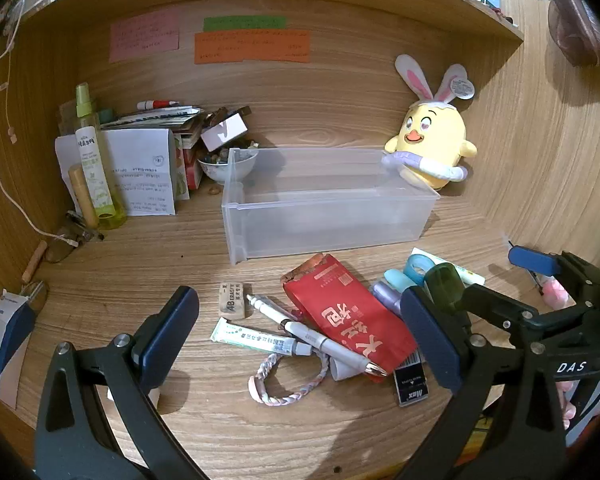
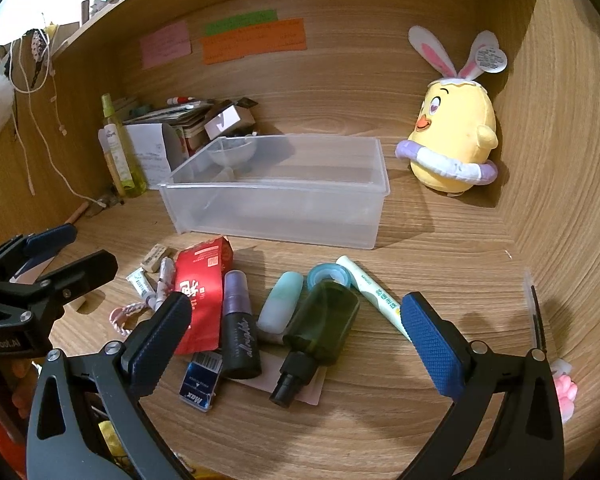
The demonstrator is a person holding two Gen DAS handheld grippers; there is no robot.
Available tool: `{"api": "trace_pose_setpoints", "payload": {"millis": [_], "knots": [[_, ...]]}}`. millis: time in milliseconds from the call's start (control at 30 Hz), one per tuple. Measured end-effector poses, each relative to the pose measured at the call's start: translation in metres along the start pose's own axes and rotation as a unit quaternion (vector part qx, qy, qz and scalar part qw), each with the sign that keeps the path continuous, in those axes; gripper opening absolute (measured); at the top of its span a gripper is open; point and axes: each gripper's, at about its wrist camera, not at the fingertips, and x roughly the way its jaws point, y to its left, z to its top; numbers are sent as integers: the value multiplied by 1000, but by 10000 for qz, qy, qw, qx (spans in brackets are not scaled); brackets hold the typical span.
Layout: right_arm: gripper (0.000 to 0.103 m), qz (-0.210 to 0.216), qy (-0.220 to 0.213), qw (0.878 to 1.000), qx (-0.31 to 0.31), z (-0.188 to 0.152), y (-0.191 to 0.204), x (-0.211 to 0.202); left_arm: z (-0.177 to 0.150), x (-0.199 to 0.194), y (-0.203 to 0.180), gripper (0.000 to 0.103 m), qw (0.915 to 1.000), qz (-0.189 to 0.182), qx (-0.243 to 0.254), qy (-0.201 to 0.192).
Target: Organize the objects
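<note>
A clear plastic bin (image 1: 328,204) (image 2: 276,196) stands empty at the middle of the desk. In front of it lie loose items: a red packet (image 1: 348,312) (image 2: 202,292), a white pen (image 1: 320,340), a small tube (image 1: 256,338), an eraser (image 1: 231,299), a braided bracelet (image 1: 288,380), a dark green spray bottle (image 2: 320,328), a purple-black spray bottle (image 2: 238,332), a mint case (image 2: 282,306), a tape roll (image 2: 328,276) and a white-green tube (image 2: 374,296). My left gripper (image 1: 300,336) is open above the pen and packet. My right gripper (image 2: 296,336) is open above the bottles.
A yellow plush chick (image 1: 432,140) (image 2: 454,136) stands at the back right. Papers, a bowl (image 1: 226,164) and a yellow-green spray bottle (image 1: 96,160) crowd the back left. A staples box (image 2: 200,384) lies near the front. Wooden walls close both sides.
</note>
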Motion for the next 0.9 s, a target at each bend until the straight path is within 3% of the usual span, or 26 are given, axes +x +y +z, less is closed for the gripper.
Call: {"api": "trace_pose_setpoints", "payload": {"millis": [900], "knots": [[103, 72, 104, 9999, -5, -4, 1, 6, -5, 1, -1, 102, 9999, -31, 34, 101]]}}
